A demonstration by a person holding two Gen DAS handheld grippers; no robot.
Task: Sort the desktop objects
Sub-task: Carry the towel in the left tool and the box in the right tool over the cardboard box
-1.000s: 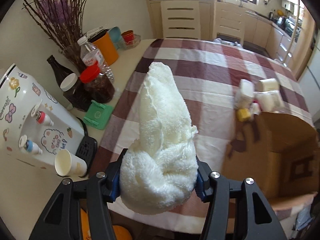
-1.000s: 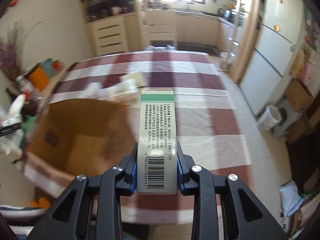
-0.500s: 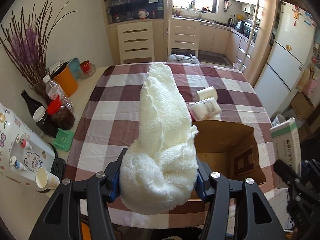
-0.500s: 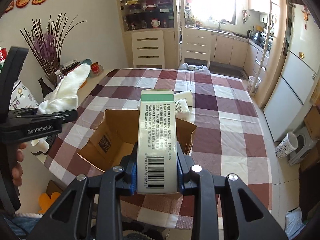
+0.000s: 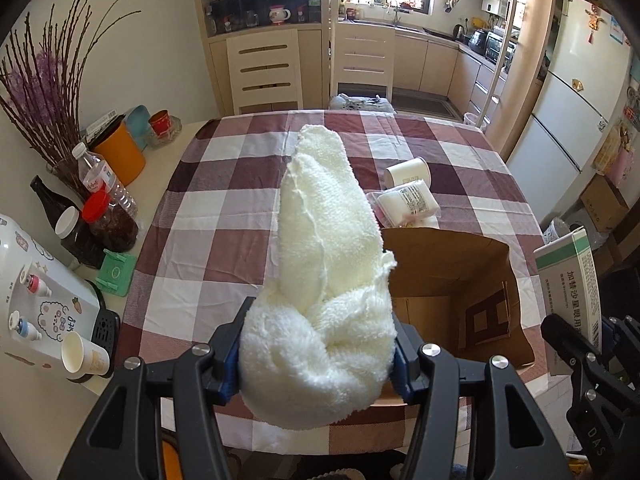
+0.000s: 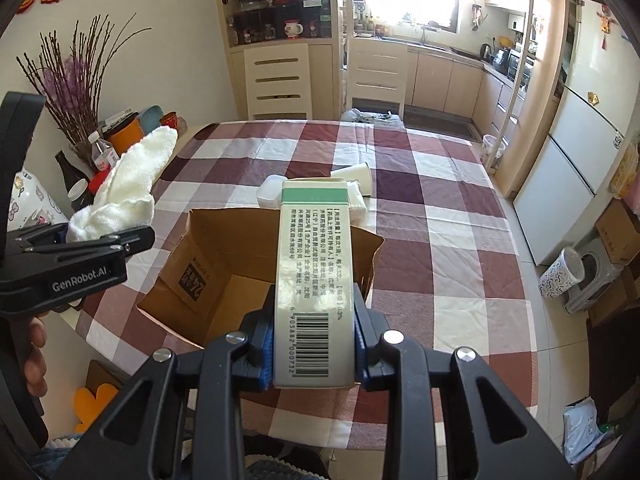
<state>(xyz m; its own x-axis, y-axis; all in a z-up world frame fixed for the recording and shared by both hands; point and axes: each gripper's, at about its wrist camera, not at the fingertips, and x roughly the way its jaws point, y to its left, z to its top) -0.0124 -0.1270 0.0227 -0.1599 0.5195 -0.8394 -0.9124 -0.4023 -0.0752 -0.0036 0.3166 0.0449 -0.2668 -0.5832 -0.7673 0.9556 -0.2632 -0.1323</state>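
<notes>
Towel [image 5: 320,320] and carton [image 6: 314,300]: both held in the air at 6 o'clock in their own wrist views, above the near table edge.

- Left gripper [image 5: 318,354]: jaws clamped on the bunched end of the towel. Towel white, fluffy, rolled thick at the grip, tapering toward 12 o'clock.
- Right gripper [image 6: 314,350]: jaws clamped on the barcode end of the carton. Carton long, white, green band at the far end, dense print on its face.
- Box [image 6: 248,276]: brown cardboard, open top, on the checked table [image 6: 440,220] just past the carton. The floor that shows is bare.
- Past the box at 12 o'clock: a paper cup [image 6: 356,178] on its side and 2 or so white packets [image 5: 408,202], not yet picked.

Progress, judged: early to mid. 2 items in hand, none visibly boxed, small items left on the cloth.
</notes>
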